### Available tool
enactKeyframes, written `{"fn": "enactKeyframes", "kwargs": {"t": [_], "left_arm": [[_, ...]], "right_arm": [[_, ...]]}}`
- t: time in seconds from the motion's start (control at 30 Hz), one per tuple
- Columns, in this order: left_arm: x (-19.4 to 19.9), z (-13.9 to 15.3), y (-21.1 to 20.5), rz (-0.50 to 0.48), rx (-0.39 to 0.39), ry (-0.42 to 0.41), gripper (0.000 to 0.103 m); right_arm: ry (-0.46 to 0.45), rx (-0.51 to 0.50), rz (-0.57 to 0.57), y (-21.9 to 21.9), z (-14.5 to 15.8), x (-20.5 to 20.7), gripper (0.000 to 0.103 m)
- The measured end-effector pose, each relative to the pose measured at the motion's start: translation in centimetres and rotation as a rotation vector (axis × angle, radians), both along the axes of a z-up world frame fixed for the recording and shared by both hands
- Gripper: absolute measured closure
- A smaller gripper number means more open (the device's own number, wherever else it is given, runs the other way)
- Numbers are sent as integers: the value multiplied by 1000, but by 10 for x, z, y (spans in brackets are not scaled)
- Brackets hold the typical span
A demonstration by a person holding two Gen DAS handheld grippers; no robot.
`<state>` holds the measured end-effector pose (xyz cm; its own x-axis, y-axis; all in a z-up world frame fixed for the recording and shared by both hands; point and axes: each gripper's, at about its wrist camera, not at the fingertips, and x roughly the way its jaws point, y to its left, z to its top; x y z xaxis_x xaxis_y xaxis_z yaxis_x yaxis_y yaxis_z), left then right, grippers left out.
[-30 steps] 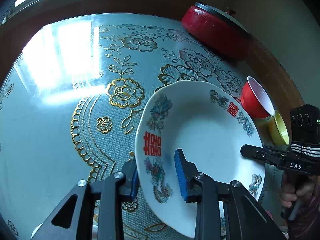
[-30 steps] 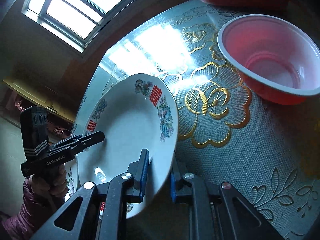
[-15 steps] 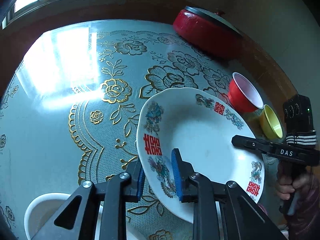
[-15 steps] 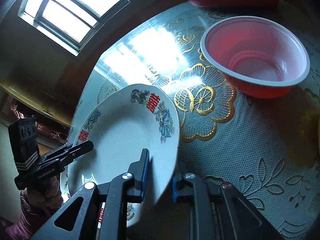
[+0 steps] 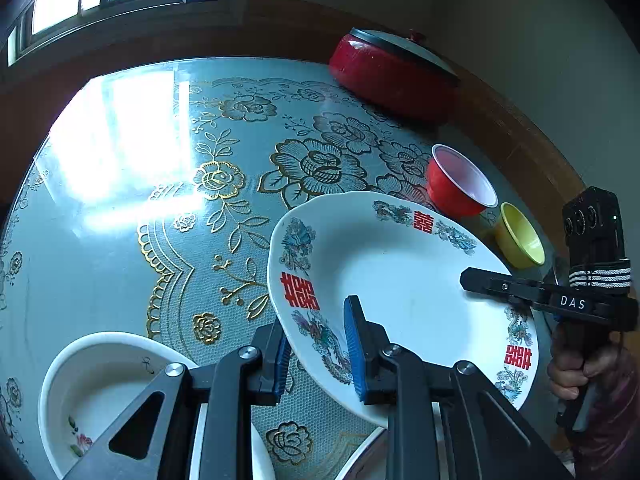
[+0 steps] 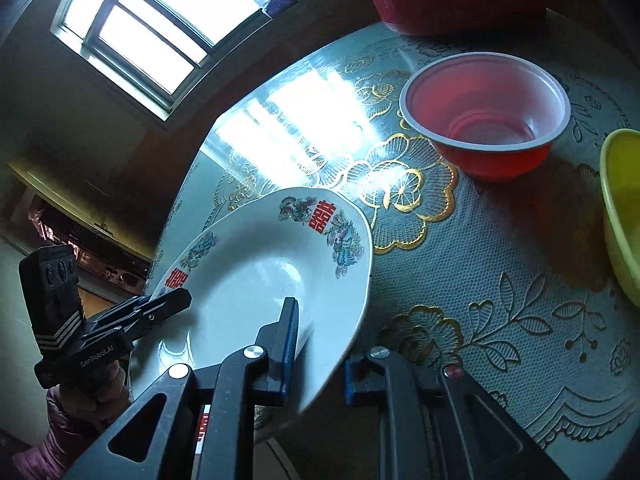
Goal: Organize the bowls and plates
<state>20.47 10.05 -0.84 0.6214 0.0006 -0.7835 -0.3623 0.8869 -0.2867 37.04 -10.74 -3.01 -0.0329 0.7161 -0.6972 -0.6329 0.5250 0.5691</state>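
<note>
A large white plate (image 5: 400,272) with red characters and flower prints is held tilted above the table, carried from both sides. My left gripper (image 5: 318,342) is shut on its near left rim, one blue pad under the rim and one on top. The right gripper (image 5: 468,278) reaches in from the right, a person's hand on its handle. In the right wrist view my right gripper (image 6: 320,360) is shut on the near rim of the plate (image 6: 260,280), and the left gripper (image 6: 180,304) grips the far side.
A white bowl (image 5: 100,384) sits near the bottom left, and another white rim (image 5: 360,460) shows under my left gripper. A red bowl (image 5: 460,184) and a yellow bowl (image 5: 520,240) stand at the right. A lidded red pot (image 5: 392,76) is at the back of the lace-covered table (image 5: 120,240).
The left jaws have narrowed onto the plate's rim. Both grippers have lifted the plate and drawn it back toward the near side. The white bowl has come into view at the lower left.
</note>
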Motion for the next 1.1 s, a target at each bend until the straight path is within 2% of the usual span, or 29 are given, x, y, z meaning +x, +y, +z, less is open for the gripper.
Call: {"fn": "enactKeyframes", "kwargs": {"t": [0.53,0.87,1.1], "left_arm": [[-49,25,-32,25,12,-77,77],[-93,41,-59,35,15,-138,77],[-130,41,-82,37,-20,-158,77]], "right_arm": [[-26,36,31,-23,20,-32,86],[-85,59,75,-43,41,-73,86],[-94,62,110,-62,43,-101,86]]}}
